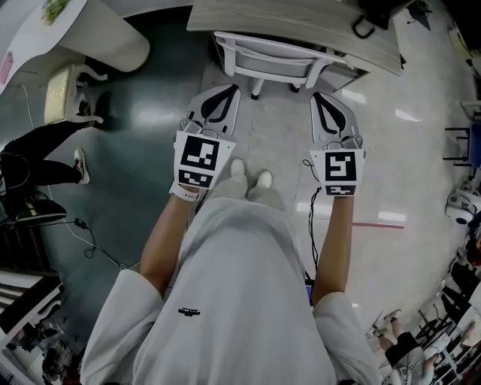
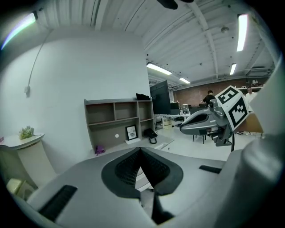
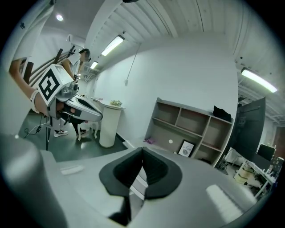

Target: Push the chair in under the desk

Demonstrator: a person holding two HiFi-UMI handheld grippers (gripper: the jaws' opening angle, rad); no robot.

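The white chair (image 1: 274,64) stands at the top of the head view, its seat tucked beneath the pale wooden desk (image 1: 301,22) and its back rail facing me. My left gripper (image 1: 228,92) points at the chair's left side, short of it, with its jaws together and nothing between them. My right gripper (image 1: 319,96) points at the chair's right side, likewise shut, empty and apart from the chair. In the left gripper view the left gripper (image 2: 140,149) shows closed dark pads, with the desk's grey shelf unit (image 2: 118,118) behind. The right gripper (image 3: 142,149) also faces the shelf unit (image 3: 191,133).
A white rounded pedestal (image 1: 98,34) stands at the upper left. A person in dark trousers (image 1: 37,162) sits at the left edge, and a cable (image 1: 90,241) lies on the dark floor nearby. My own shoes (image 1: 250,177) are between the grippers. More people and chairs crowd the lower right.
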